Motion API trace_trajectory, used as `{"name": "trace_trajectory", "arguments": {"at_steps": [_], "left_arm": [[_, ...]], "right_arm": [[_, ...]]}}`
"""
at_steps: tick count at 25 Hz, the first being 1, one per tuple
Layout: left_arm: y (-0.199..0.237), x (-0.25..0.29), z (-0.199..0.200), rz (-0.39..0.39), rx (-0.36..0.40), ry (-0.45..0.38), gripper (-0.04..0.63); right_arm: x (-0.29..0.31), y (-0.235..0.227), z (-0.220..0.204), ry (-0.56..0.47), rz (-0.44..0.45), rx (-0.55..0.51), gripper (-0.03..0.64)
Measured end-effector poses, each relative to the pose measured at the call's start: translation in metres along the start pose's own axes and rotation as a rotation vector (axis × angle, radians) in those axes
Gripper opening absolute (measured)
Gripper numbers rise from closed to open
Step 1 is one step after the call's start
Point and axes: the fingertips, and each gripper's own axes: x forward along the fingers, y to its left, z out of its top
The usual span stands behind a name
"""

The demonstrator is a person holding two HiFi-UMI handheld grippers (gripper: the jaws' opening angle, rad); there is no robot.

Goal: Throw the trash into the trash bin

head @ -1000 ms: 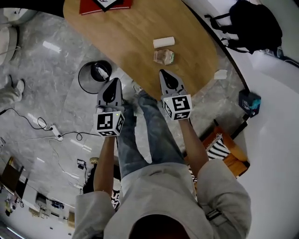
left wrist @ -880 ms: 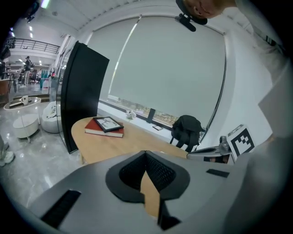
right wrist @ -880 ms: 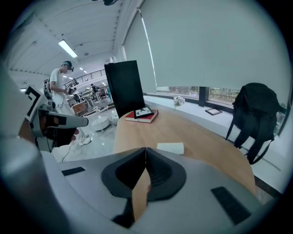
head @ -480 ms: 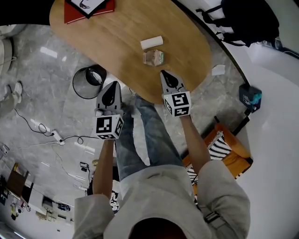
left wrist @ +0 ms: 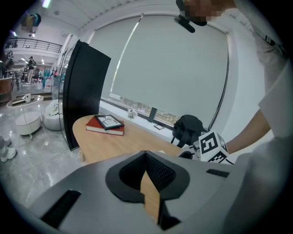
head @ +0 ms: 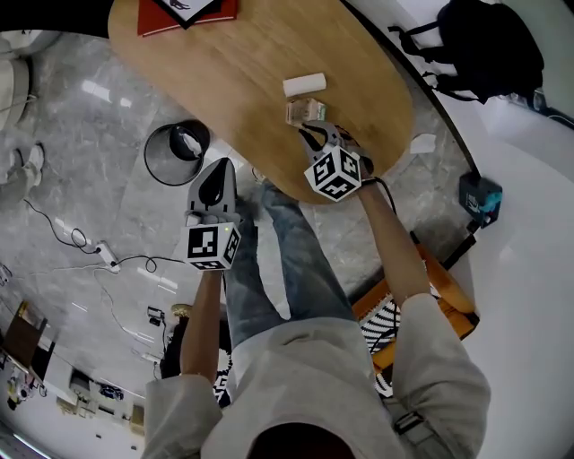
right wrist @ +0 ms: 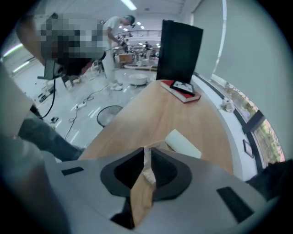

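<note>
A crumpled clear wrapper (head: 306, 111) lies on the wooden oval table (head: 233, 72), with a white paper roll (head: 304, 85) just beyond it. My right gripper (head: 310, 133) points steeply down with its tips just short of the wrapper. It is shut and holds nothing. In the right gripper view the wrapper (right wrist: 148, 176) shows through the slit below the right gripper's (right wrist: 145, 151) tips, with the roll (right wrist: 182, 142) ahead. My left gripper (head: 221, 165) hangs shut beside the table over the floor, near the black trash bin (head: 177, 151). The left gripper view has its jaws (left wrist: 145, 153) closed and empty.
A red book with a framed picture on it (head: 184, 11) lies at the table's far end. Beyond the table's right rim sits a black backpack (head: 489, 49). A tall black panel (left wrist: 84, 91) stands past the table. Cables (head: 99, 255) trail over the marble floor. The person's legs (head: 278, 260) are below me.
My right gripper has rolled, tipped downward and moved out over the table to the crumpled wrapper. The left gripper has stayed where it was.
</note>
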Motion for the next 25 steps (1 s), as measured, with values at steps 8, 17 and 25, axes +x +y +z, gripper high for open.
{"name": "trace_trajectory", "arguments": {"at_steps": [8,17,25], "left_arm": [[0.016,-0.015,-0.004,0.028,-0.012,-0.002,0.018],[0.026,-0.031,-0.010,0.049,-0.029,0.004,0.018],[0.030,-0.033,-0.008,0.061,-0.038,-0.010,0.018]], "right_arm": [[0.039,-0.008,0.001,0.159,0.105,-0.232,0.253],[0.068,-0.009,-0.003,0.273,0.145,-0.369,0.279],[0.065,-0.010,0.000,0.251,0.150,-0.308,0.278]]}}
